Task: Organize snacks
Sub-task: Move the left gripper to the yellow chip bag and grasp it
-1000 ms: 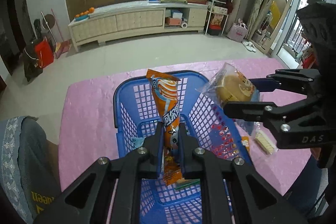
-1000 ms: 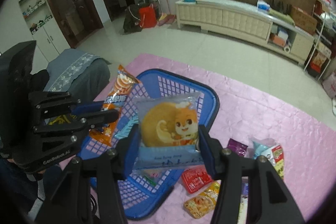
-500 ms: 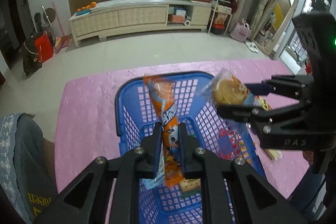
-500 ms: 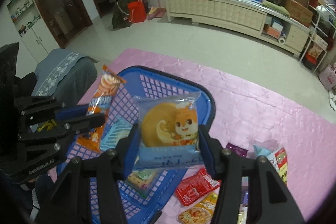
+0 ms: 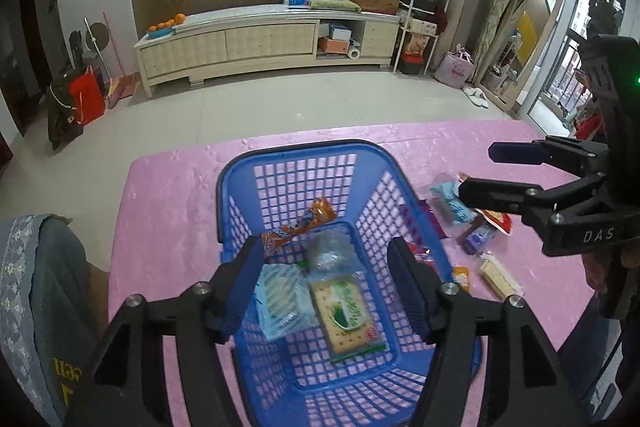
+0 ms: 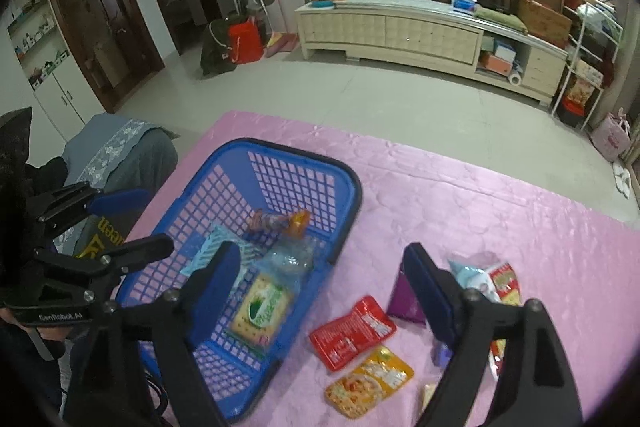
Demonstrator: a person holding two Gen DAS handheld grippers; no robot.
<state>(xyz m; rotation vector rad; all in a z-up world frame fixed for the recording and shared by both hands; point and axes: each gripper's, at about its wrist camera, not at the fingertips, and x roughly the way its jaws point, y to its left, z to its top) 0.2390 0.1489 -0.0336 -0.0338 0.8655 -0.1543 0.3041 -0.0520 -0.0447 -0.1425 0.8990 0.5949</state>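
A blue plastic basket [image 5: 304, 146] [image 6: 288, 147] stands on the pink tablecloth. In it lie an orange packet [image 5: 306, 223] [image 6: 280, 221], a clear bun packet [image 5: 332, 251] [image 6: 290, 259], a green cracker packet [image 5: 348, 311] [image 6: 264, 307] and a pale blue striped packet [image 5: 280, 299]. My left gripper [image 5: 324, 281] [image 6: 152, 221] hangs over the basket, its jaws opening with nothing between them. My right gripper [image 6: 320, 287] [image 5: 478, 171] hovers at the basket's right rim, its jaws also opening and empty.
Several loose snack packets lie on the cloth right of the basket: a red one [image 6: 352, 331], a yellow one [image 6: 368, 381], a purple one [image 6: 400, 303] and a pale blue one [image 5: 450, 203]. A grey-covered chair [image 5: 40, 267] stands at the table's left edge.
Both grippers opened. The orange packet left the left gripper and the bun packet left the right one; both now lie in the basket. The right gripper shifted toward the loose packets.
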